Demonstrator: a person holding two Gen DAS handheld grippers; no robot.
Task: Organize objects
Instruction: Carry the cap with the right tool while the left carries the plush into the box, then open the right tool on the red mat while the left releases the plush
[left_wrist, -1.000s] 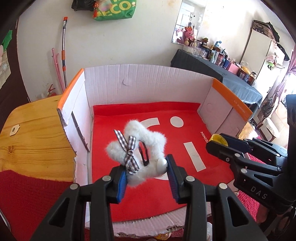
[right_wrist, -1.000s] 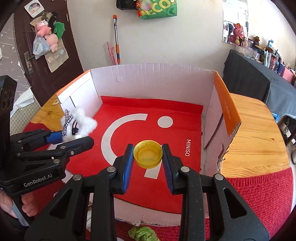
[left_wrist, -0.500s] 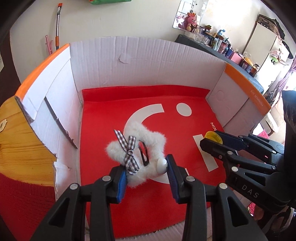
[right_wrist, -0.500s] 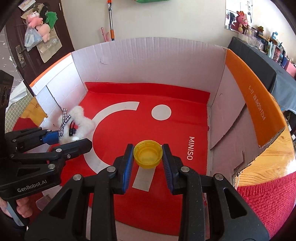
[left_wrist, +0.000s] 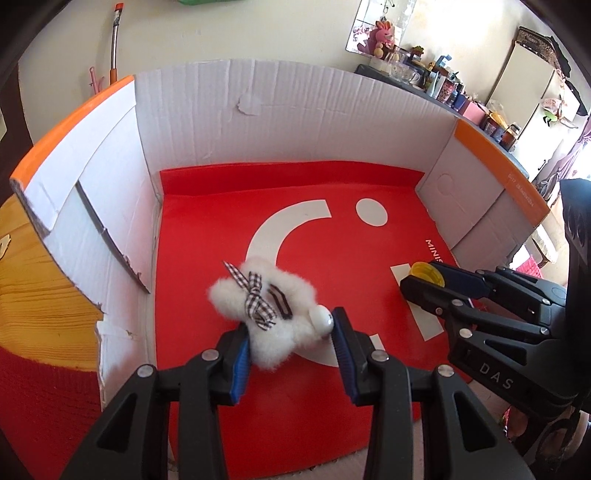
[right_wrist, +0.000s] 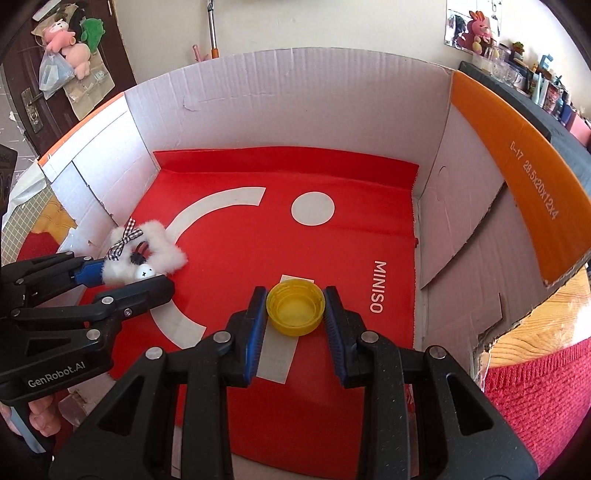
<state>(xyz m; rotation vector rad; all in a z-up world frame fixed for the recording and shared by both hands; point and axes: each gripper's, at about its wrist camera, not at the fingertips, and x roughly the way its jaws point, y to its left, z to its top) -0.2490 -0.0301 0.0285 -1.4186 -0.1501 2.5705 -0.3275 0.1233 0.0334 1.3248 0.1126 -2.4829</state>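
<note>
A white fluffy star-shaped plush (left_wrist: 273, 310) with a checked bow and a black clip sits between the blue pads of my left gripper (left_wrist: 290, 341), which is shut on it, low over the red floor of a cardboard box (left_wrist: 295, 122). In the right wrist view the same plush (right_wrist: 144, 254) shows at the left inside the box, in the left gripper (right_wrist: 122, 277). My right gripper (right_wrist: 295, 314) is shut on a yellow bottle cap (right_wrist: 295, 308), open side up, just above the red floor. The cap (left_wrist: 426, 273) peeks out at the right gripper's tip in the left wrist view.
The box has white corrugated walls and orange flap edges (right_wrist: 517, 155); its red liner (right_wrist: 314, 240) bears white shapes and the word MINISO. It stands on a wooden table (left_wrist: 33, 295) with a red cloth (right_wrist: 535, 391). A dark cluttered counter (left_wrist: 461, 99) runs behind.
Both grippers have sunk into the box with their loads and tilted down; the walls now fill more of each view. Over the last half second little has moved.
</note>
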